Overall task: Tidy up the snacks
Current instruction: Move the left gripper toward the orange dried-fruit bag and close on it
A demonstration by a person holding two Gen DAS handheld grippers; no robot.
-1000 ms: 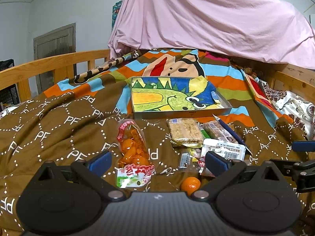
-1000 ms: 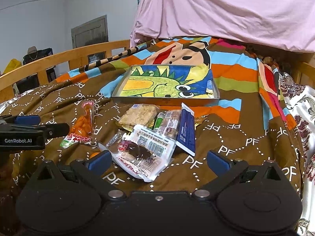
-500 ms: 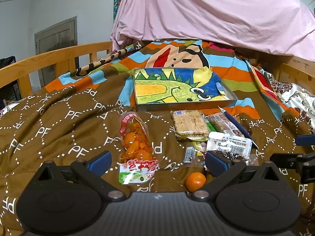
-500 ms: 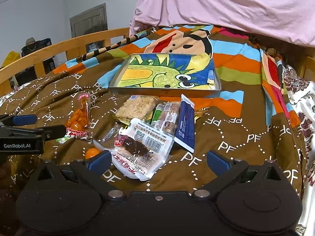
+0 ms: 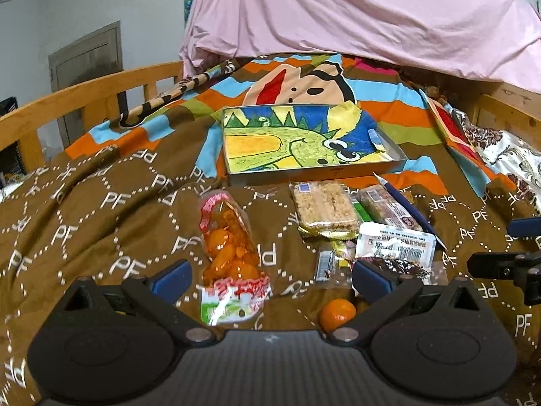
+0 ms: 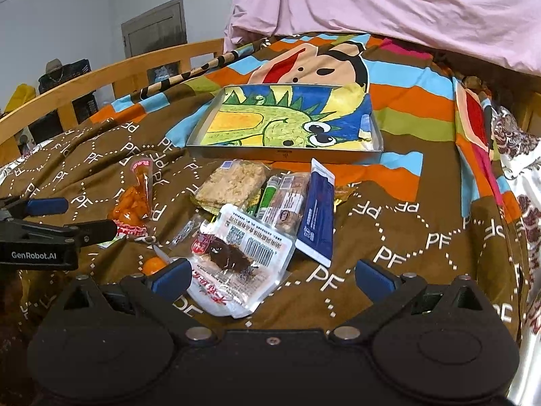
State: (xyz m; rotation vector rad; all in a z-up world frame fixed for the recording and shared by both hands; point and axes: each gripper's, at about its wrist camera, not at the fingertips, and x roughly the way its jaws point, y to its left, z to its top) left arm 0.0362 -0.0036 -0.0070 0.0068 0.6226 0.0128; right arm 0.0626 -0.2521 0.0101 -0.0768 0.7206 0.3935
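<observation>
Snacks lie on a brown blanket in front of a metal tray point(image 5: 318, 172) point(image 6: 284, 155) lined with a dinosaur drawing. In the left wrist view I see an orange candy bag point(image 5: 230, 253), a rice cracker pack point(image 5: 324, 208), a nut bar point(image 5: 389, 208), a white packet point(image 5: 395, 245) and a small orange point(image 5: 337, 314). My left gripper point(image 5: 270, 275) is open just above the candy bag. My right gripper point(image 6: 272, 275) is open over the white packet point(image 6: 240, 257), beside a blue packet point(image 6: 318, 213).
A wooden bed rail point(image 5: 84, 91) runs along the left. A pink sheet point(image 5: 372, 17) hangs behind the tray. A patterned white cloth point(image 6: 520, 182) lies at the right edge. The striped cartoon blanket point(image 6: 405, 101) lies under the tray.
Both grippers have moved forward and lower toward the snacks, which now look larger. Both stay open and nothing has been picked up.
</observation>
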